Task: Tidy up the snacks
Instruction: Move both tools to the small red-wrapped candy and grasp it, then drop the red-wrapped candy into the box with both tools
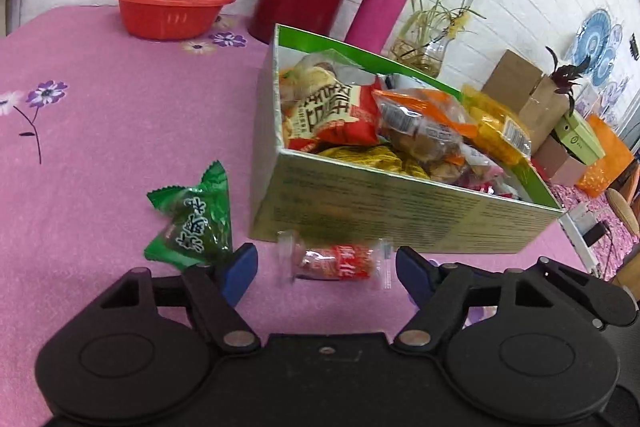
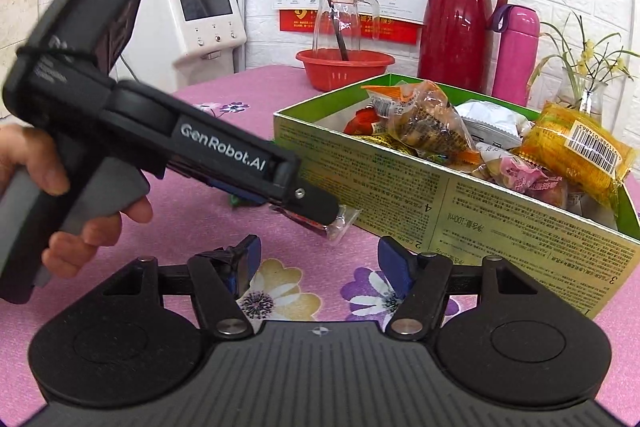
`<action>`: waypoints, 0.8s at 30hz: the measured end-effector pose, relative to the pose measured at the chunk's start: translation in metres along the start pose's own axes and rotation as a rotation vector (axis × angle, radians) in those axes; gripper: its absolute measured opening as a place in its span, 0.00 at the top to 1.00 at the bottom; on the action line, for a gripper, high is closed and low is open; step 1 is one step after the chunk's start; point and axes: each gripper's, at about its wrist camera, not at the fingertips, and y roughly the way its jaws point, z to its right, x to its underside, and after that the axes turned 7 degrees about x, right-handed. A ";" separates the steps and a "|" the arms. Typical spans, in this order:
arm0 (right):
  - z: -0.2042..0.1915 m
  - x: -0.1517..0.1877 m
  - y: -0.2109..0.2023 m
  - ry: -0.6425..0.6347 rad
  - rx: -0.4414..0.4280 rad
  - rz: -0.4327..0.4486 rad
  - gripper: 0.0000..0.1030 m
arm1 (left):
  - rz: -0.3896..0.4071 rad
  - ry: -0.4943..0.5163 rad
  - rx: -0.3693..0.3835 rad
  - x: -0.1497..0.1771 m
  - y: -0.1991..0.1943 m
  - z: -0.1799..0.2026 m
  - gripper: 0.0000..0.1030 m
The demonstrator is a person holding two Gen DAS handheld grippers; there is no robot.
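Green packet beside snack box

Your left hand-held gripper hides most of the red snack packet, and the green packet barely shows behind it.

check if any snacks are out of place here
Two are still outside the green box: a red-wrapped snack on the cloth between the left gripper fingers, pads not touching it, and a green packet to its left. In the box, snacks are heaped untidily.
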 end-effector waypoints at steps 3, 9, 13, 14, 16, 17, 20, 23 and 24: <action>0.001 -0.002 0.010 0.005 0.002 -0.018 0.00 | -0.013 0.015 0.012 -0.002 0.002 0.001 0.39; 0.003 -0.009 0.030 0.012 -0.005 -0.068 0.11 | -0.028 0.054 0.038 0.000 0.007 0.007 0.42; 0.005 -0.011 0.039 0.035 -0.011 -0.072 0.37 | -0.031 0.056 0.047 0.000 0.009 0.009 0.66; 0.005 -0.011 0.039 0.036 -0.011 -0.071 0.39 | -0.034 0.051 0.053 0.001 0.010 0.009 0.66; 0.004 -0.009 0.035 0.030 -0.009 -0.070 0.44 | -0.034 0.044 0.060 0.003 0.009 0.010 0.67; 0.002 -0.007 0.032 0.024 -0.003 -0.069 0.46 | -0.035 0.047 0.063 0.004 0.008 0.011 0.67; 0.003 -0.003 0.023 0.026 0.004 -0.065 0.47 | -0.040 0.046 0.067 0.011 0.004 0.020 0.67; 0.005 0.002 0.007 0.043 0.013 -0.046 0.47 | -0.032 0.057 0.084 0.016 -0.004 0.033 0.68; 0.006 0.004 -0.001 0.045 0.019 -0.034 0.47 | -0.027 0.066 0.090 0.016 -0.008 0.039 0.68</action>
